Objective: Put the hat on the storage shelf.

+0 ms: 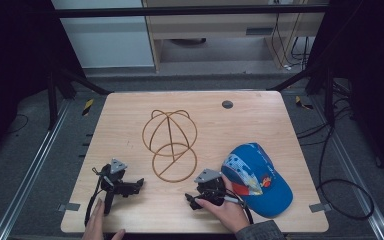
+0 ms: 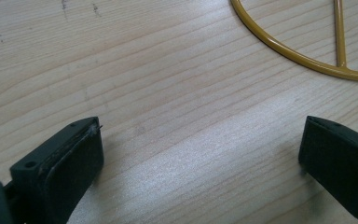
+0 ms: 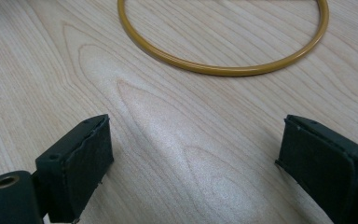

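The wire hat stand (image 1: 170, 145) sits at the middle of the wooden table (image 1: 260, 115), a golden-yellow frame with a round base ring toward the person and a domed cage of bent wire, topped by two small ear-like loops, toward twelve o'clock. At about four o'clock from it lies a blue cap (image 1: 257, 177), brim pointing to the table's right front corner, with a red and white printed patch on its side; it is near the stand but not touching it. A small dark round disc (image 1: 227, 104) is set in the tabletop at roughly one o'clock from the stand.

The left gripper (image 1: 139, 183) rests on the table at seven o'clock from the stand, its jaws spread wide with bare wood between them; the left hand (image 1: 96, 226) lies just behind it at the table's edge. In the left gripper view the stand's ring (image 2: 303, 58) curves across the upper right.

The right gripper (image 1: 191, 201) sits at five o'clock from the stand, just beside the cap, the right hand (image 1: 227, 210) wrapped around it. Its jaws also stand wide apart, empty, and the right gripper view shows the base ring (image 3: 223, 70) ahead.
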Tool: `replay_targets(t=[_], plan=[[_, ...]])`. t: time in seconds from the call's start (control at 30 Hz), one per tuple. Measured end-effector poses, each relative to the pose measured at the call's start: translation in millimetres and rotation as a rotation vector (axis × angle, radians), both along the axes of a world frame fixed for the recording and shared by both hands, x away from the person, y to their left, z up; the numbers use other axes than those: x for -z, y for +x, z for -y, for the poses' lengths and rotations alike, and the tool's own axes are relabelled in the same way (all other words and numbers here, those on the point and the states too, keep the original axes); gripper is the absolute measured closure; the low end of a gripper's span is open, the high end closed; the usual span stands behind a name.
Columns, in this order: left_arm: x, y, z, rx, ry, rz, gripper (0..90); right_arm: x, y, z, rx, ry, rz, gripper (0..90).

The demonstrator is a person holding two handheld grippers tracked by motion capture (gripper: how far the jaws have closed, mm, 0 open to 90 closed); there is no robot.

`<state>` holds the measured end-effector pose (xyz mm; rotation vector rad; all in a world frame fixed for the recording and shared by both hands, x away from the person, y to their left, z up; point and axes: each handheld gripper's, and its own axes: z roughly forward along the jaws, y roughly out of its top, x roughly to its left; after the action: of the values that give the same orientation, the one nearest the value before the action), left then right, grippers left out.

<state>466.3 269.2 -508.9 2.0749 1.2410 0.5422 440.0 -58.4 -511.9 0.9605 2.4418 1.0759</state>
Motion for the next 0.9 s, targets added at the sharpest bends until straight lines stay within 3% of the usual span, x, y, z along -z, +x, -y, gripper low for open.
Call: replay_targets(t=[0.27, 0.37, 0.5, 0.63, 0.7, 0.9], plan=[[-0.2, 0.0, -0.2, 0.001, 0.003, -0.001, 0.0, -2.5, 0.6, -1.3, 0.008, -0.015, -0.009, 9.7], [-0.2, 0.0, -0.2, 0.001, 0.003, -0.001, 0.0, -14.5, -0.1, -0.3, 0.011, -0.017, 0.008, 10.2], [-0.2, -0.2, 0.0, -0.001, 0.003, -0.001, 0.0, -40.5, -1.6, 7.6, 0.005, -0.082, 0.021, 10.3], [-0.2, -0.4, 0.0, -0.006, 0.003, -0.001, 0.0, -73.9, -4.2, 29.2, 0.005, -0.139, 0.048, 10.0], [-0.2, -0.5, -0.1, -0.006, 0.004, 0.000, 0.0, -87.5, -3.0, 44.2, 0.016, -0.145, 0.035, 9.6], [0.0, 1.4, -1.3, 0.009, -0.005, 0.000, 0.0, -113.8, 6.1, 90.9, 0.081, -0.193, 0.026, 8.4]])
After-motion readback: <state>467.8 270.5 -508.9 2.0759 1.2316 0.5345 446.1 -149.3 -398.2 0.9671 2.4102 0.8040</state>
